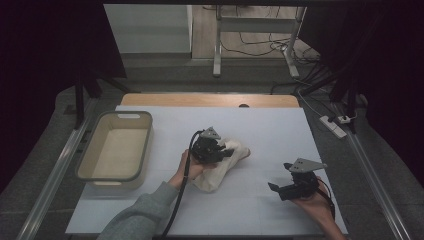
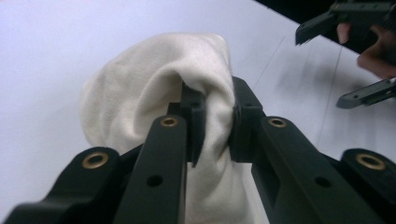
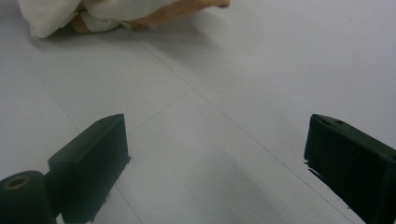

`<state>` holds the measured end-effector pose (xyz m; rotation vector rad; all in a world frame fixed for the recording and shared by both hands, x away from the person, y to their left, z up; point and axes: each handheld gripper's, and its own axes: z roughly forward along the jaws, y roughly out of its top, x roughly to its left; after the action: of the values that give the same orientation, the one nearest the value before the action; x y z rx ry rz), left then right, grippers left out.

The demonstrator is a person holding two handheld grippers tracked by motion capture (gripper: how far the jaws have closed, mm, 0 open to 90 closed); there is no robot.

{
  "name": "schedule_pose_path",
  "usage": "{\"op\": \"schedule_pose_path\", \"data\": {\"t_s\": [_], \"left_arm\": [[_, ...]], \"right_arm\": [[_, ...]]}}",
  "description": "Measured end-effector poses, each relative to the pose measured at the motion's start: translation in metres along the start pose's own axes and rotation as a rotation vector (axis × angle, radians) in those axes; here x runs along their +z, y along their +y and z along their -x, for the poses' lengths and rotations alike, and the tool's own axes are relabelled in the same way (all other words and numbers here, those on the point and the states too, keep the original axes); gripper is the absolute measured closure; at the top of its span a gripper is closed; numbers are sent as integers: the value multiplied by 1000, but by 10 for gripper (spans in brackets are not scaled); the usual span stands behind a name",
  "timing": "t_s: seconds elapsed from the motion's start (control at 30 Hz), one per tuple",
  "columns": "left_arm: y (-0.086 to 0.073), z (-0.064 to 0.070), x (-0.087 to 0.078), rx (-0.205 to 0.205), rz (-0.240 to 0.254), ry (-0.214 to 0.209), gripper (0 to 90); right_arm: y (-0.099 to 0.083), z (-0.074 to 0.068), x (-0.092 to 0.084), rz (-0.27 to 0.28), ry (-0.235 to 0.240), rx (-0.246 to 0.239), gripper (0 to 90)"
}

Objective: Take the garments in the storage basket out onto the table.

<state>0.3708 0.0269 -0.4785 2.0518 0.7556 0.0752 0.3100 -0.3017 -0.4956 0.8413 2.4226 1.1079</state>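
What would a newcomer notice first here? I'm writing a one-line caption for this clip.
The cream cloth bunched mid-table, pinched by the left tool. Next, the right tool, jaws wide apart over bare white table near the front right corner, and the empty beige bin at the left.

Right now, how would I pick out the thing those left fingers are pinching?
On the white table, right of the beige bin, lies a cream cloth. The left gripper is shut on a fold of it. It is the sole soft, crumpled item.
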Motion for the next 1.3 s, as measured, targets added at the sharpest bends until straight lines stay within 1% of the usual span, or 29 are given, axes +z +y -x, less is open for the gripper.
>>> {"op": "schedule_pose_path", "data": {"t_s": [0.07,0.13,0.17,0.23,0.27,0.4,0.57,0.83,0.93,0.97,1.0,1.03,1.07,1.1,1.2,1.3], "left_arm": [[-2,-1,6,-8,-9,1,781],[-3,-2,8,-7,-15,1,779],[-5,-2,12,-8,-26,1,778],[-6,-2,14,-10,-33,-1,777],[-8,-2,18,-8,-44,-3,775],[-10,-2,22,-7,-57,-7,772],[-10,-2,23,-5,-57,-9,754],[-11,-3,20,-5,-47,-22,691],[-10,-3,18,-1,-38,-12,413],[-9,-3,15,4,-31,-12,413],[-9,-3,12,8,-20,-13,351],[-8,-3,9,20,-16,-5,250],[-7,-2,6,24,-7,10,250],[-7,-2,3,36,-5,22,224],[-6,-1,-4,50,5,24,216],[-6,-1,-10,59,4,43,213]], "right_arm": [[0,0,0,-4,-2,2,59],[0,0,0,-5,-2,1,60],[-1,0,1,-9,-2,1,60],[-1,0,1,-10,-1,-1,59],[-1,0,1,-12,-3,-2,59],[-1,1,1,-13,-4,2,59],[-1,1,0,-12,-2,3,59],[-1,1,1,-16,-3,3,60],[-1,1,1,-16,-4,3,60],[-1,1,1,-14,-4,4,60],[-1,1,1,-15,-3,4,59],[-1,2,0,-13,-5,4,59],[-1,2,0,-13,-5,4,59],[-2,2,0,-13,-5,5,59],[-1,1,0,-14,-5,4,60],[-2,1,0,-10,-6,3,60]]}}
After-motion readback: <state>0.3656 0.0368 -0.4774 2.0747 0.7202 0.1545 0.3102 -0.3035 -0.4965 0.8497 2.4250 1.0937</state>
